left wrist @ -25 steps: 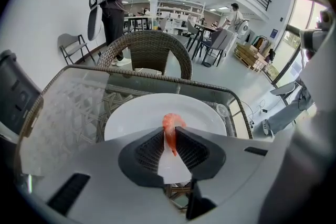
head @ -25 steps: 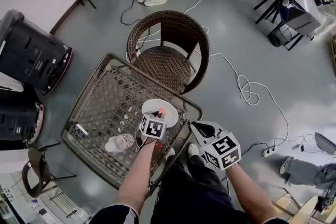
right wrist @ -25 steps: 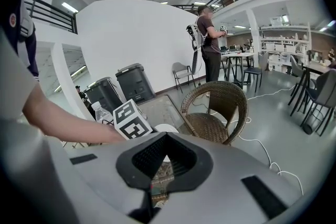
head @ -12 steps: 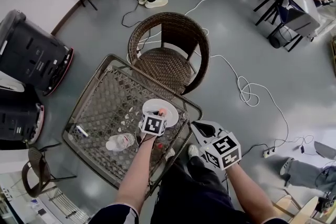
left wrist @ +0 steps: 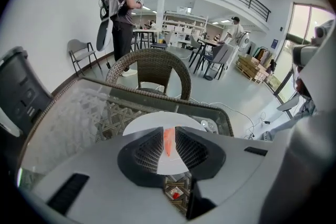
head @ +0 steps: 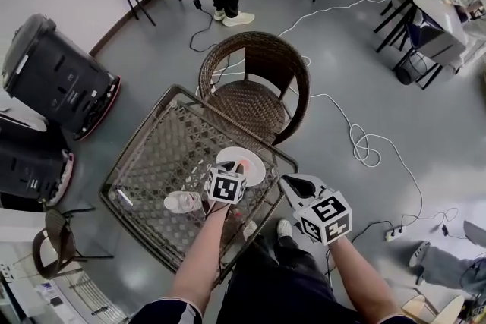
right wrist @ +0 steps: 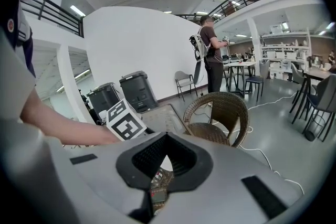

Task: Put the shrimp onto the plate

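Two tools are in my hands, and only the left tool [head: 235, 169] carries anything: its jaws are pinched on the shrimp [left wrist: 167, 143], a thin orange-pink strip standing between the ribbed black pads, directly over the plate [left wrist: 144, 122]. I can't tell whether it touches the plate yet. I judge the shrimp to be light, soft and probably slick, so a gentle hold across the middle of its body suits it better than a hard squeeze. My right tool [right wrist: 167, 136] has its jaws pressed together on nothing and hangs just off the worktop's near edge. The plate is round, white, smooth and shallow. It sits on the worktop [head: 163, 155], clear glass over a brown wicker lattice. A clear plastic bottle [head: 182, 202] lies on its side nearby, and a round-backed wicker chair [head: 254, 87] stands beyond.
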Tool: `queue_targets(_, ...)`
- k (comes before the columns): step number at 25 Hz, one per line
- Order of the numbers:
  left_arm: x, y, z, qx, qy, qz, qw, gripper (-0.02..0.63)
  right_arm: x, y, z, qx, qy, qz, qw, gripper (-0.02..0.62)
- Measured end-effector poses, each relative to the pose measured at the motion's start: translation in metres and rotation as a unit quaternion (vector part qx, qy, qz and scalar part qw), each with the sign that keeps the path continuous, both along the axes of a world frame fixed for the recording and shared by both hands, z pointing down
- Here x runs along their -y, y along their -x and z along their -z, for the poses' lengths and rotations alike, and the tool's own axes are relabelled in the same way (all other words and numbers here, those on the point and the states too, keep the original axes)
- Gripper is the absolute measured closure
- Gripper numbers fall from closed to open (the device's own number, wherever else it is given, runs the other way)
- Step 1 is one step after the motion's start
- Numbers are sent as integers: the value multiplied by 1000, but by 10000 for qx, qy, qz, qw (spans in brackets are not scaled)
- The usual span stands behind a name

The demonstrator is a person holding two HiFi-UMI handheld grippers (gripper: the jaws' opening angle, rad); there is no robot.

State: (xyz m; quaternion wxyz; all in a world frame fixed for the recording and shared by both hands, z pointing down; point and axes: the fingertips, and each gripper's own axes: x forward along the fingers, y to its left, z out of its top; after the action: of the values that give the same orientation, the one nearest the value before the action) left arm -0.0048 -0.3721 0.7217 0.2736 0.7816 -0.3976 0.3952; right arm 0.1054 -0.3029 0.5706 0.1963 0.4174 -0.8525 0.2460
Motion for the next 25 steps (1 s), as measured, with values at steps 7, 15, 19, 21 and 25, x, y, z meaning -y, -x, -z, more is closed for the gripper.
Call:
queue_targets(7,-26,-14,51,-437,-249,-284,9983,537,6,15,27,189,-351,203,9990,591)
queue_targets(15,-43,-29,127,-998,-944,-371,9898,597,17,22,60,349,-729,384,9960,591)
queue_targets(19,-45,-26,171,-1594,-1330,-181,9780,597,20,29,76,436,-904,471,9938,591)
queue_targets(21,-45,-23,192,-1774,-1550,-155,9717,597,21,34,87,496,-1023,529,9921,591)
queue_targets(25,-53,-22,232,-2065,-1836,-177,9609,597,18,44,115,653,-1234,674,9879,591)
